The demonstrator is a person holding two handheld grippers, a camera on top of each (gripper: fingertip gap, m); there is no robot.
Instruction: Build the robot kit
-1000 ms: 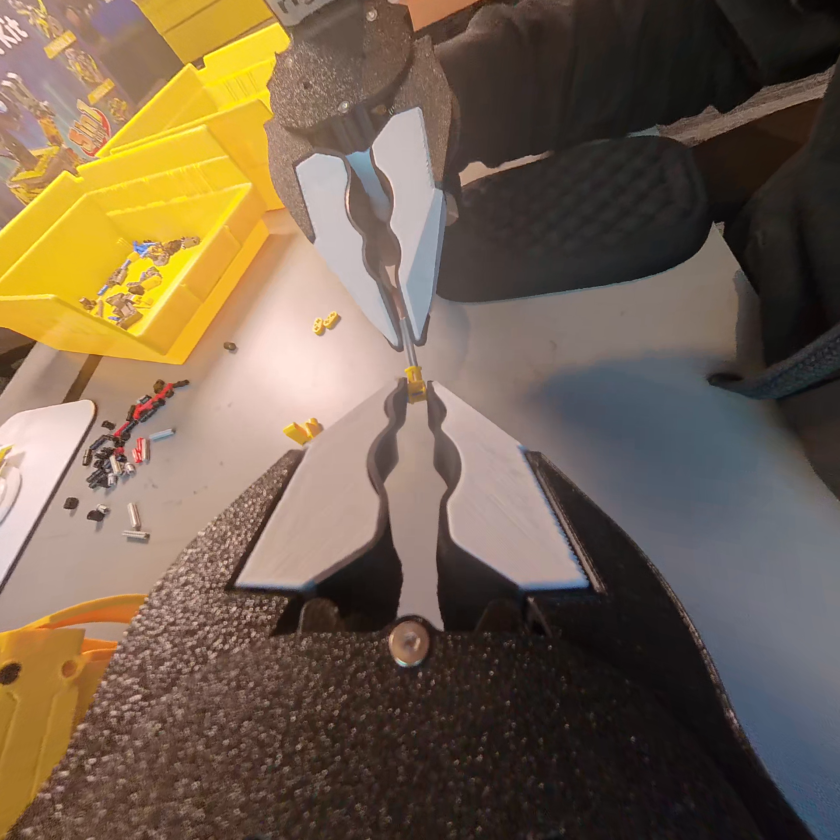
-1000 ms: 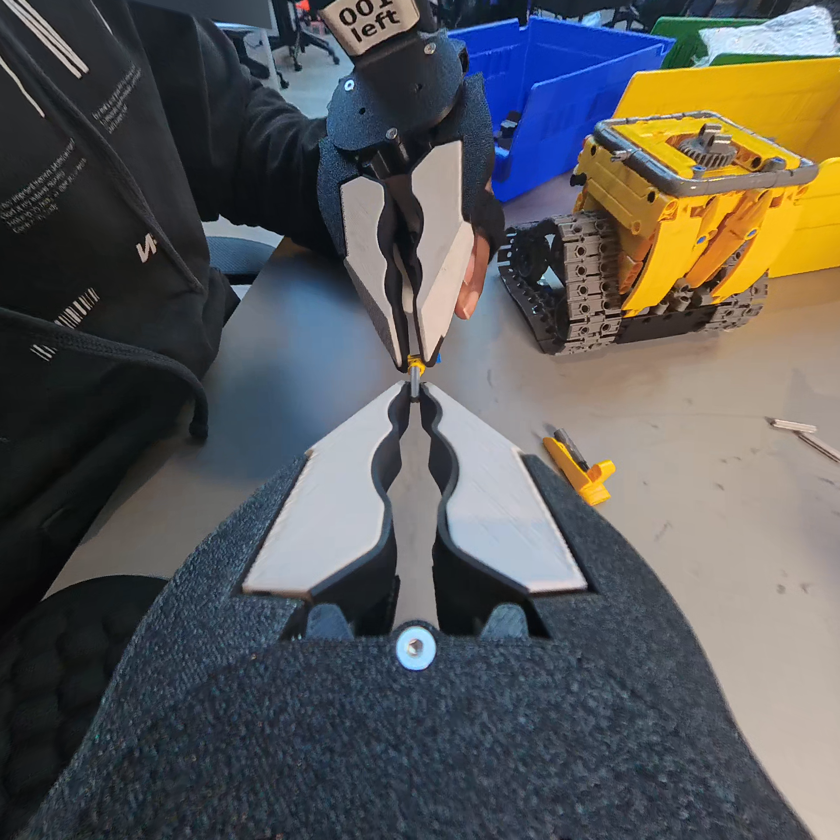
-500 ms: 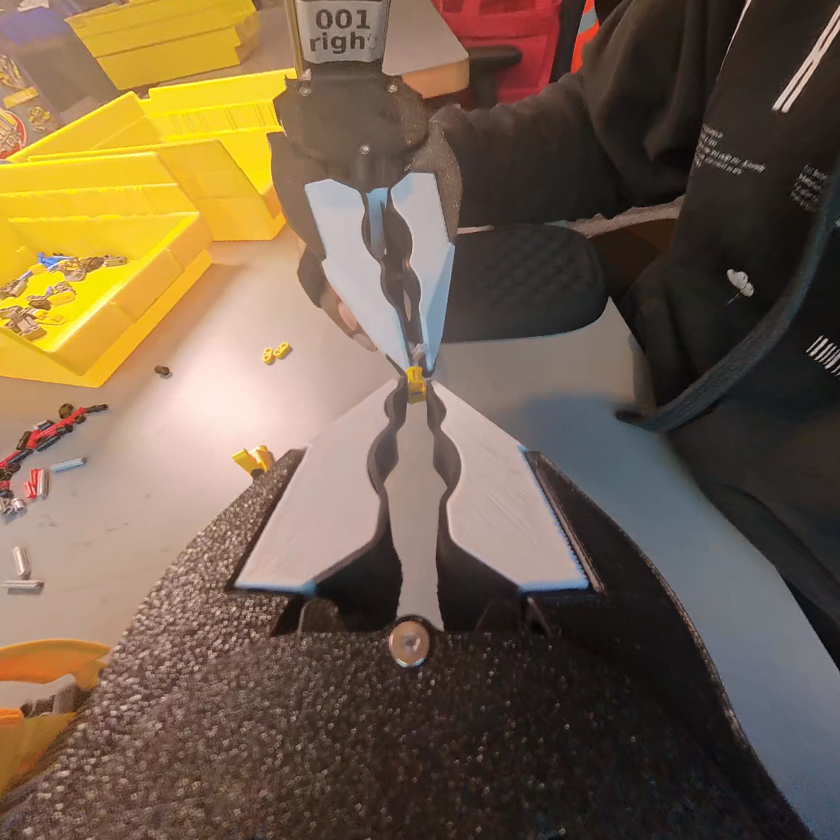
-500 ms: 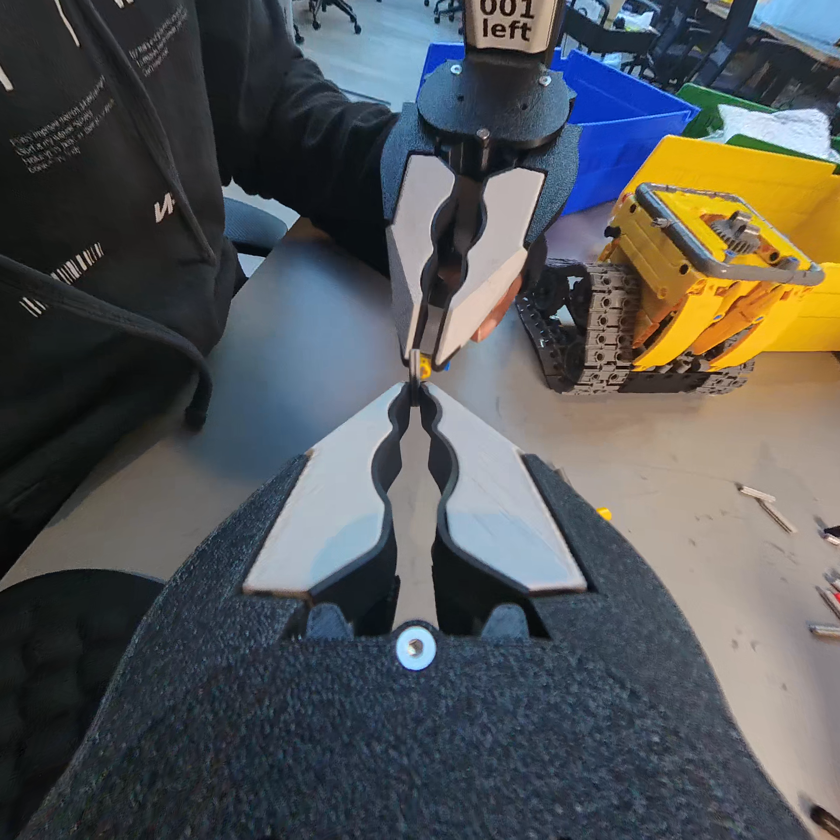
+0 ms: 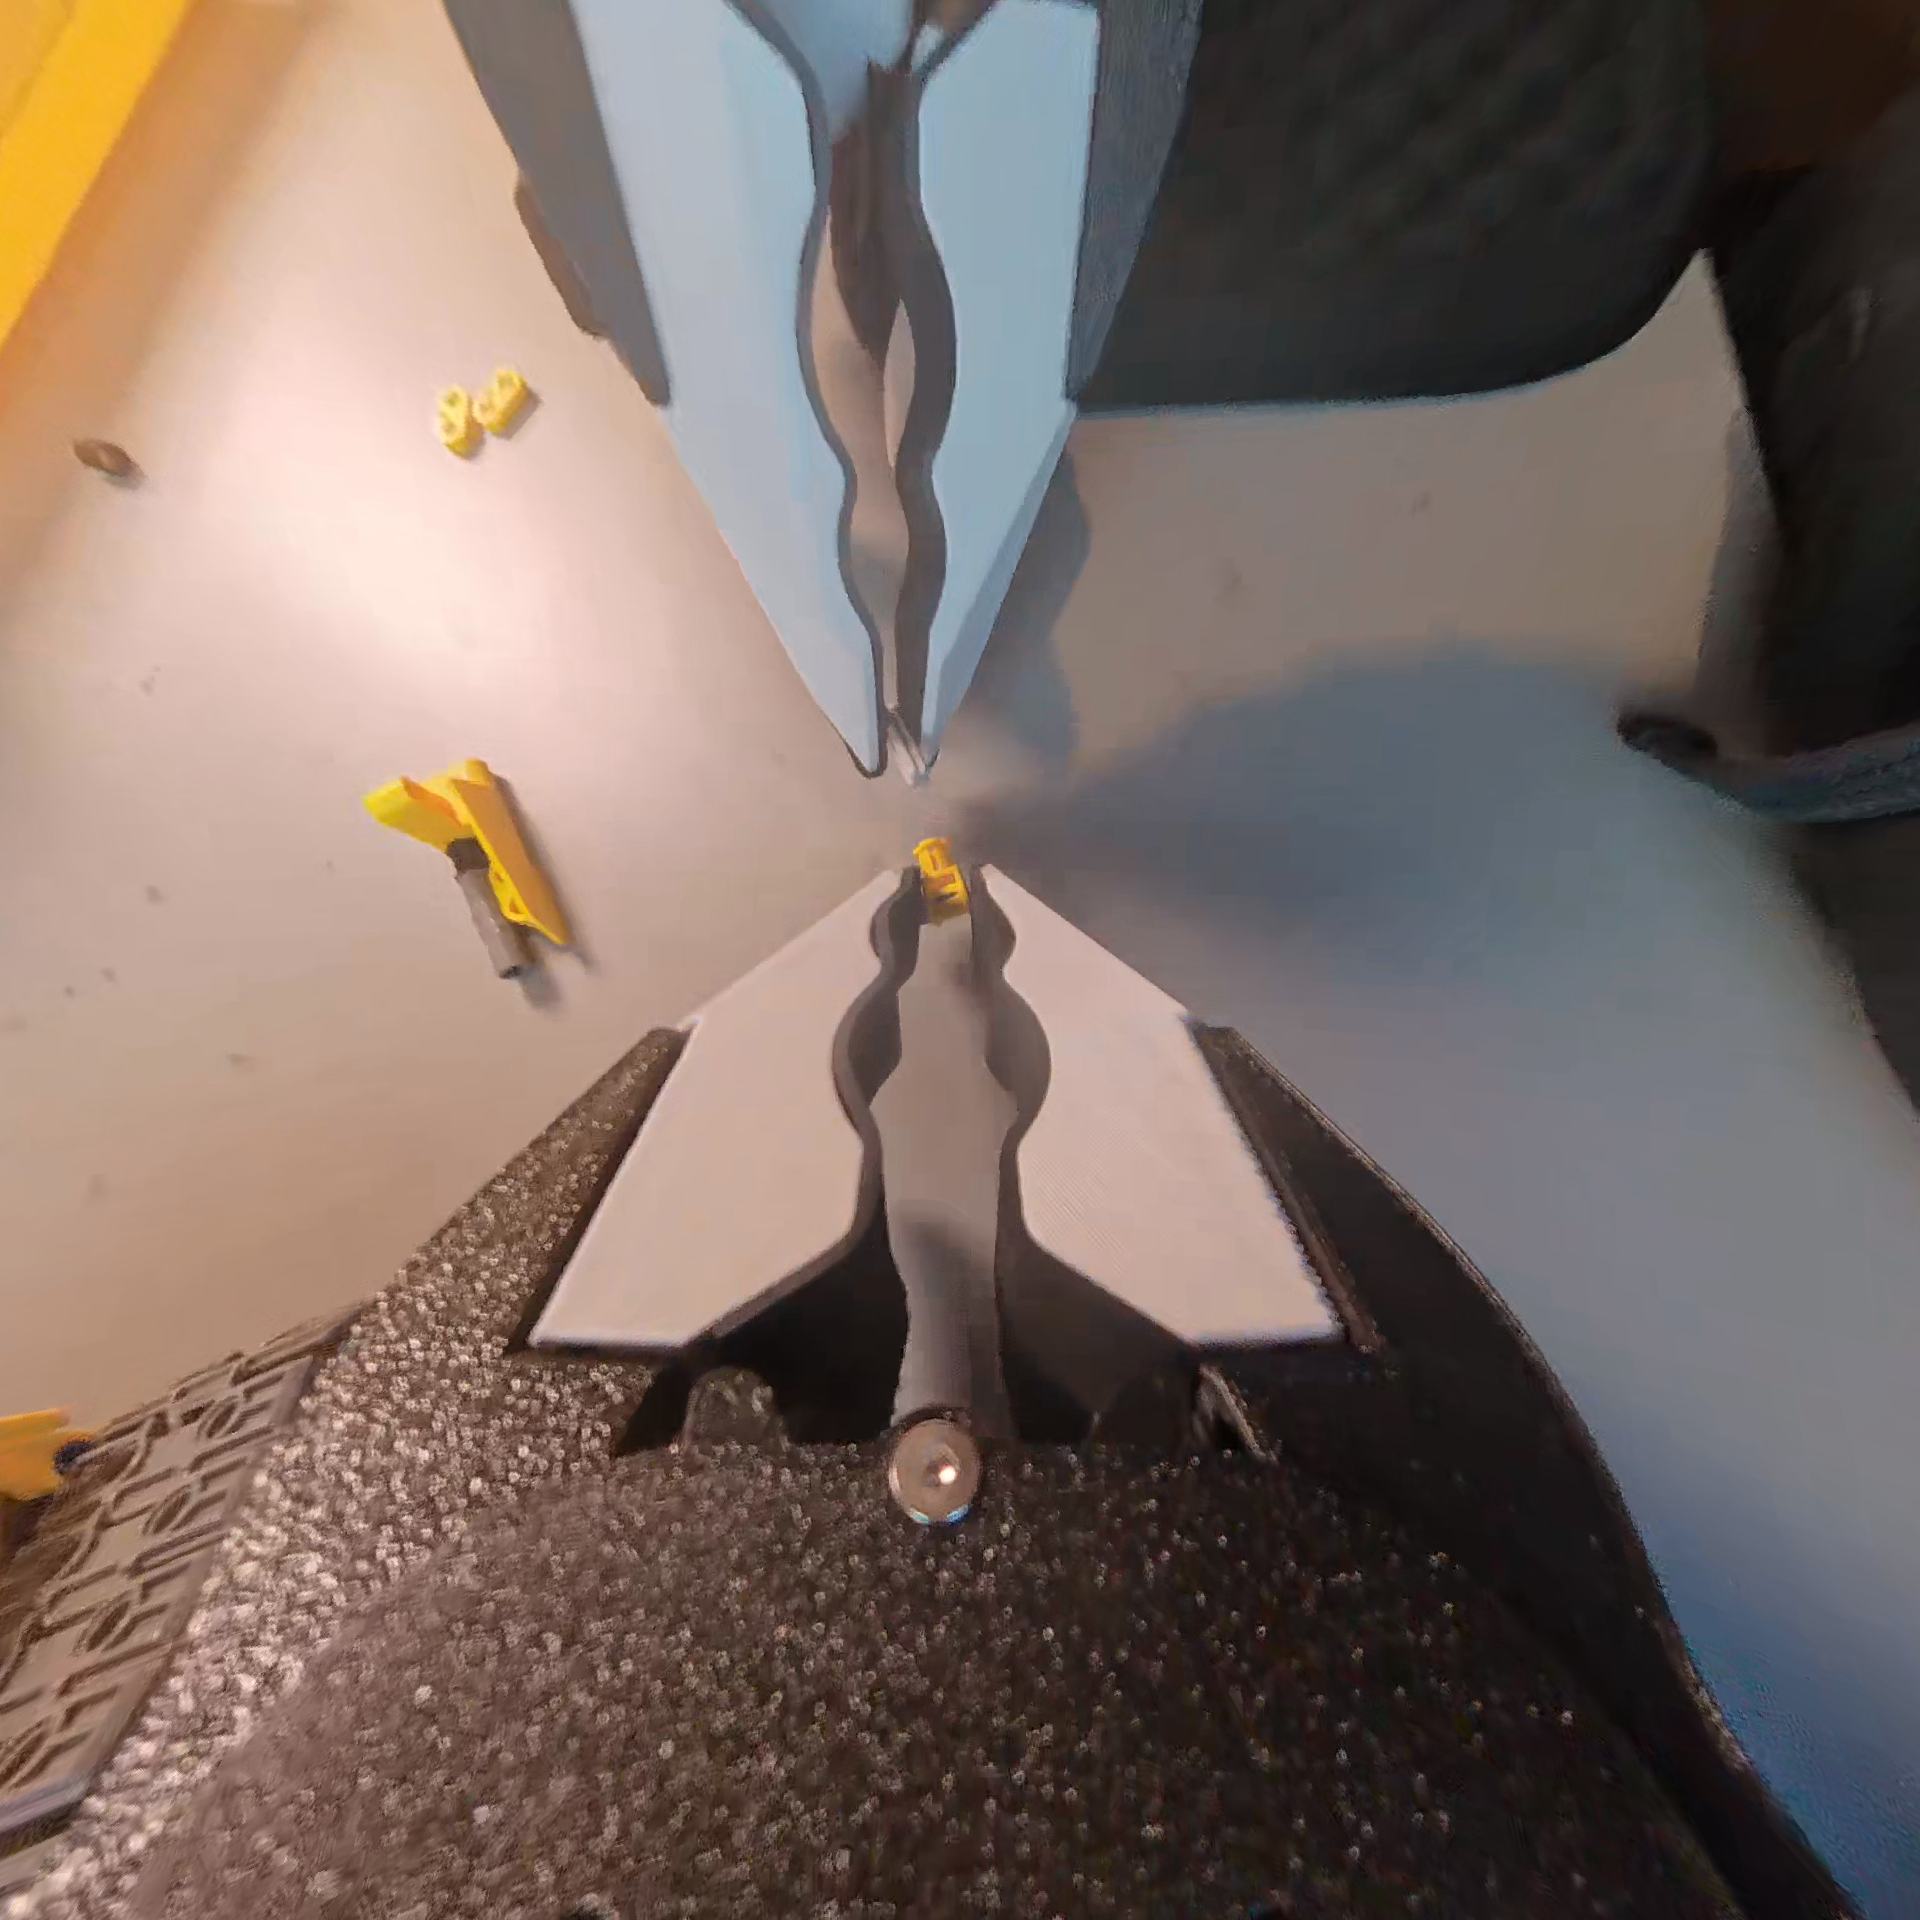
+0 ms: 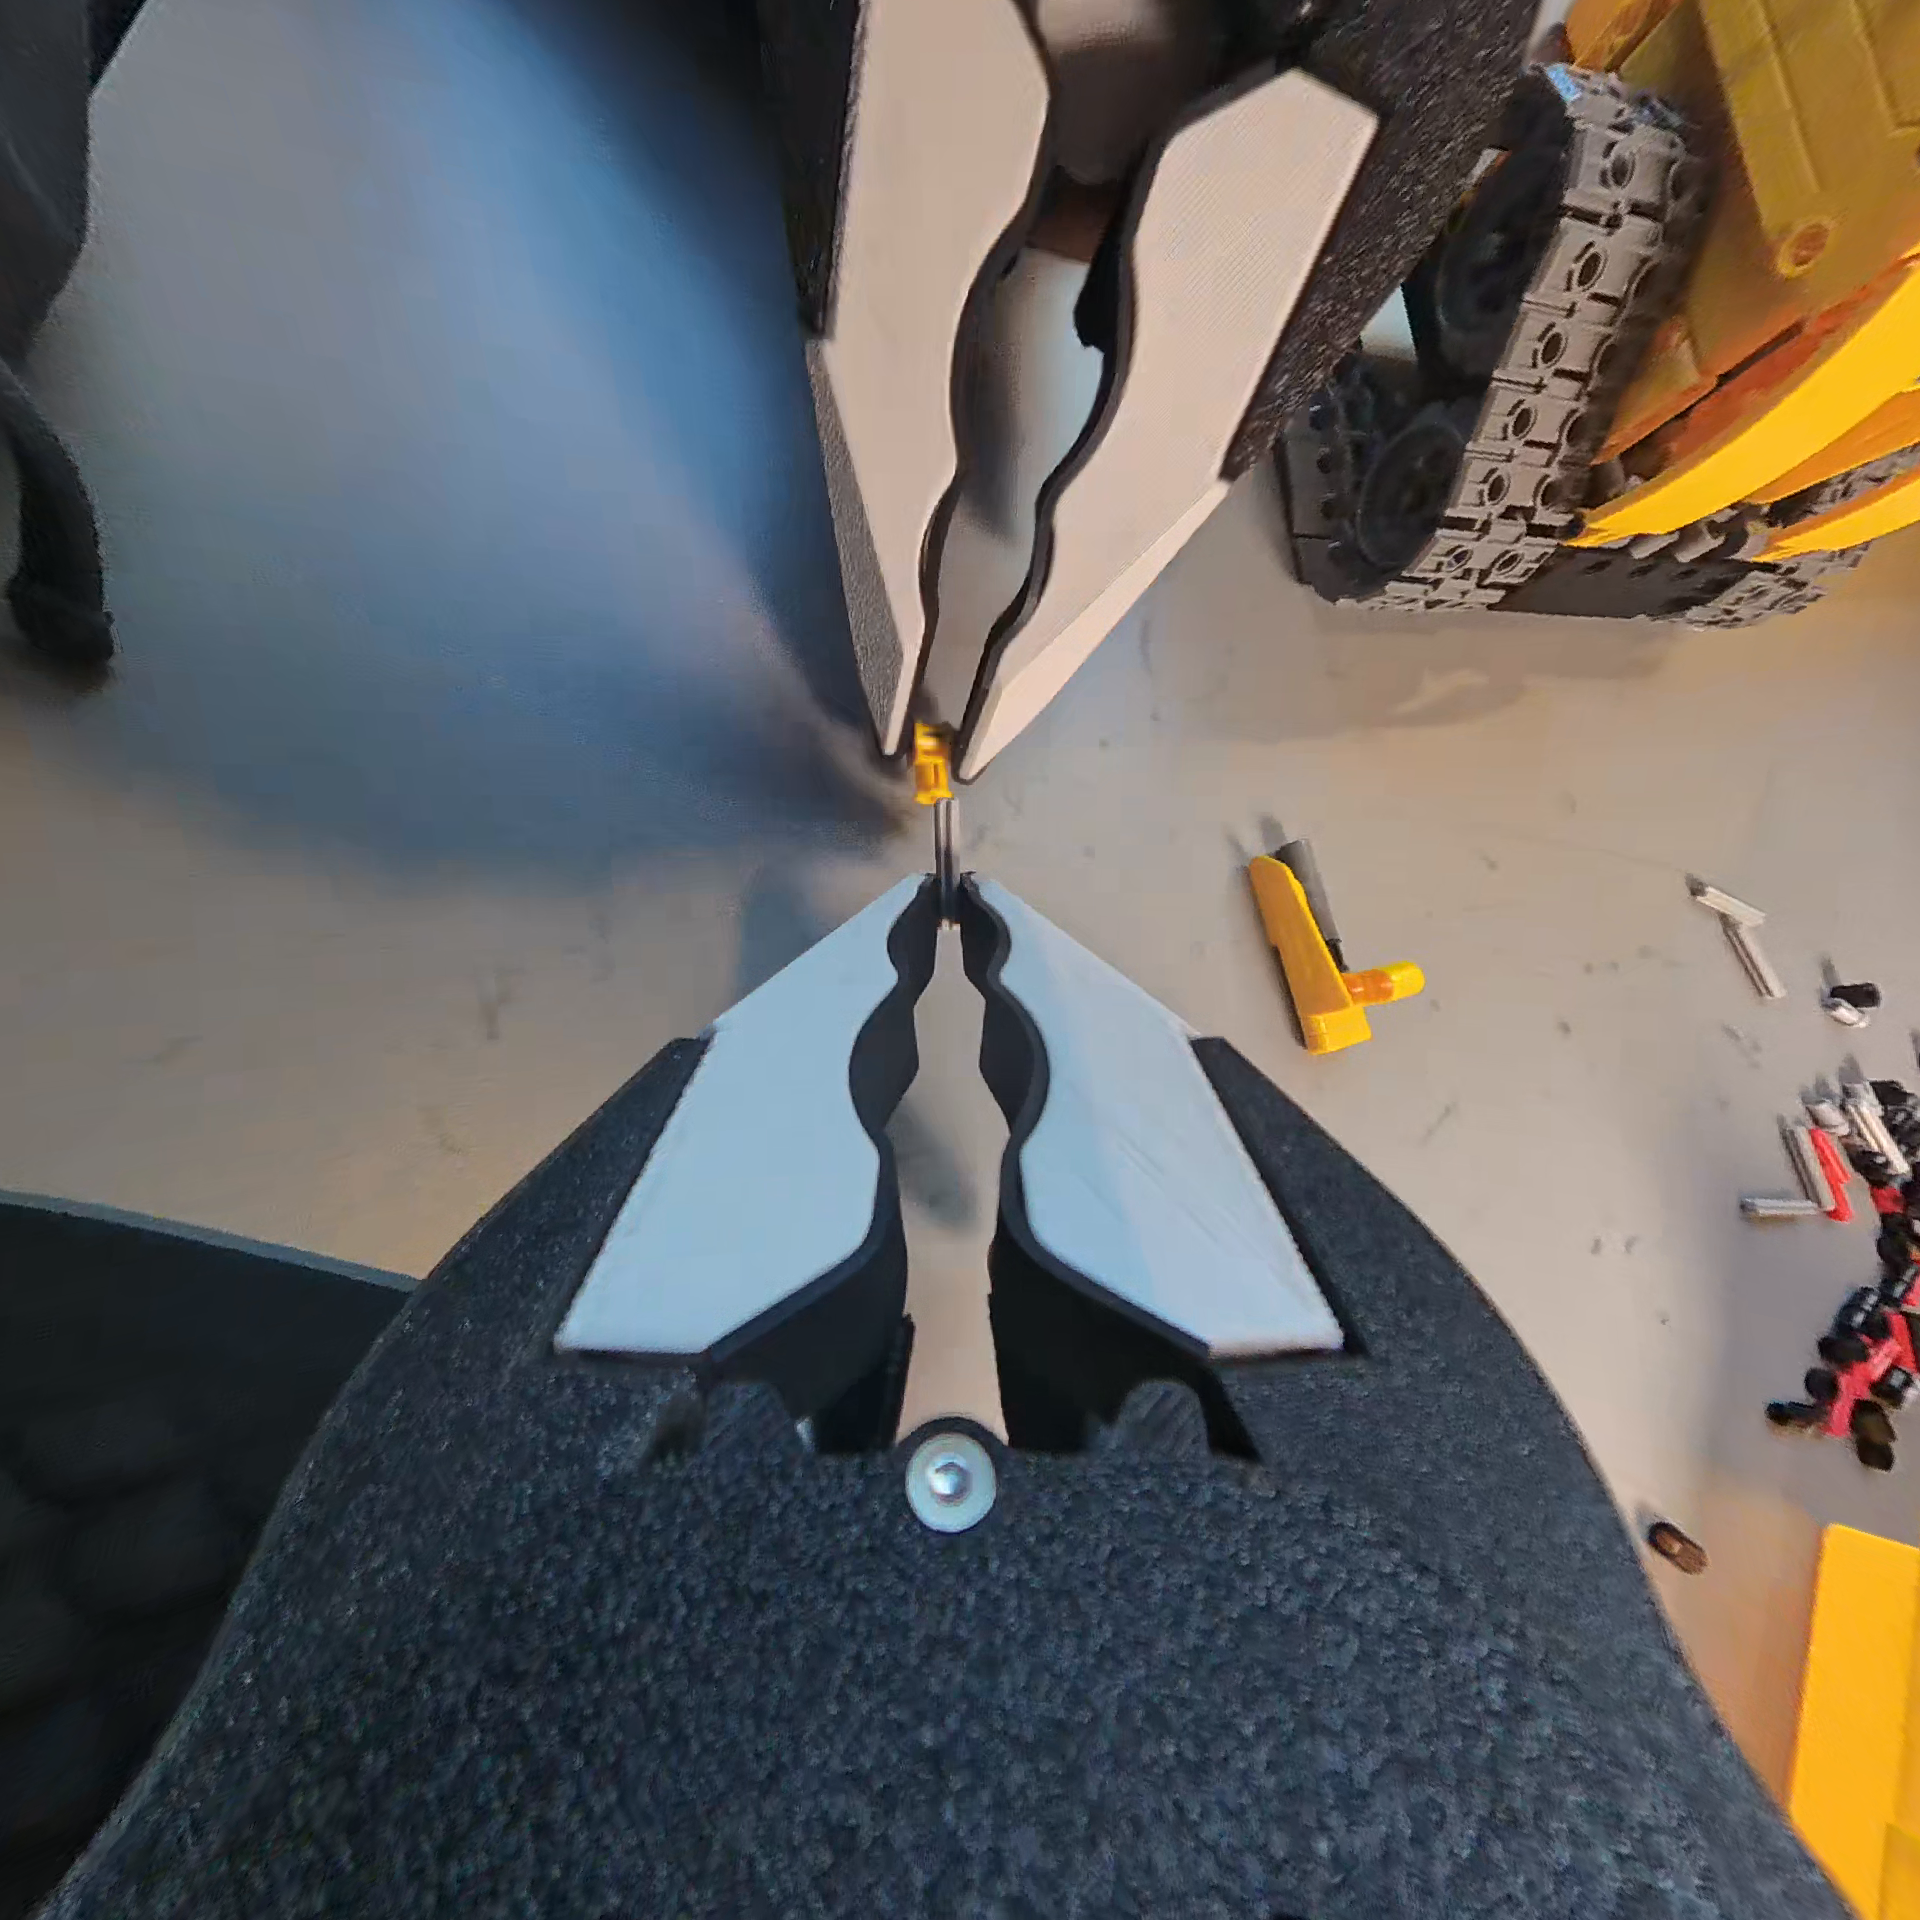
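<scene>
the left tool has its two fingers pinched on a small yellow connector piece, which sticks out a little past the fingertips above the grey counter. facing it tip to tip, the right tool is closed on a thin dark grey axle pin. in the right wrist view the pin runs straight from the right tool's tips to the connector, and its far end seems to meet the connector, though the left wrist view is too blurred there to confirm contact. both tools hang just above the counter, close to it. to the left tool's left lies a yellow angled brick with a grey pin in it, flat on the counter and apart from both tools; farther off lie two small yellow round pieces and a tiny dark bit. beyond the left tool in the right wrist view stands a yellow brick vehicle with grey tracks, near but not touching the tool's housing. at that view's right edge there is a scatter of grey pins and black and red small parts, and a flat yellow piece sits at the lower right corner. a dark sleeve shows at the right of the left wrist view.
</scene>
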